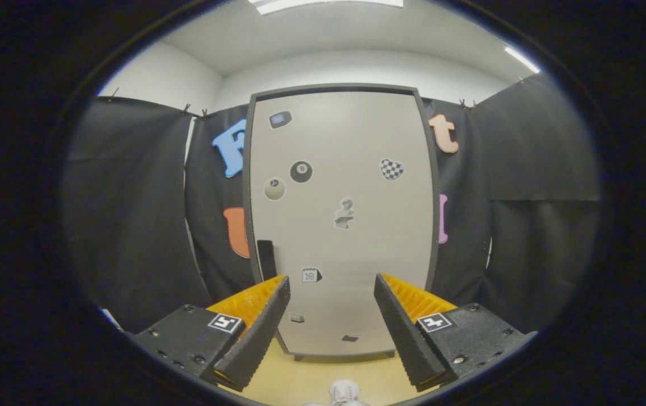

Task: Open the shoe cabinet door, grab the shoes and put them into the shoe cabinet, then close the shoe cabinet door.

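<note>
The tall light-grey shoe cabinet (341, 225) stands straight ahead beyond the fingers, its dark-framed door shut. A black handle (267, 258) sits on the door's left edge, just above the left fingertip. Several stickers dot the door. My gripper (331, 286) is open, with nothing between its fingers (260, 327). A white shoe (344, 392) lies on the floor low between the fingers, only partly seen.
Black cloth walls hang on both sides of the cabinet. The wooden floor (311, 378) runs from the cabinet's base toward me. White walls and a ceiling light are above.
</note>
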Action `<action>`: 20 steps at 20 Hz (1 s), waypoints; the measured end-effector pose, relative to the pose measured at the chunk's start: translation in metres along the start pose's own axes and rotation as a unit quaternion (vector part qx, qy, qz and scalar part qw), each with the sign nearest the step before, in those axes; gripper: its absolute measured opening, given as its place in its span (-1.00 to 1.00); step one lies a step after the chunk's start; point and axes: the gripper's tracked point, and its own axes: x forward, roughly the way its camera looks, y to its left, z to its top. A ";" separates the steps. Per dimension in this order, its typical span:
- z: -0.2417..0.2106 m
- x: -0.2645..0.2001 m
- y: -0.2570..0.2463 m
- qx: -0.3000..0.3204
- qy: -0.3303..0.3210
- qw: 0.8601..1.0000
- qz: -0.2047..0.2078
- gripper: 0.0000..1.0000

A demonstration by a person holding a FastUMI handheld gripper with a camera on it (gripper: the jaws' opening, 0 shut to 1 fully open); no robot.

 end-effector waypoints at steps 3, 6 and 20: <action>-0.010 0.036 0.033 -0.006 0.002 1.000 0.016 0.96; -0.026 0.077 0.056 -0.005 0.013 1.000 0.022 0.95; -0.060 0.179 0.092 0.019 0.048 0.999 0.004 0.21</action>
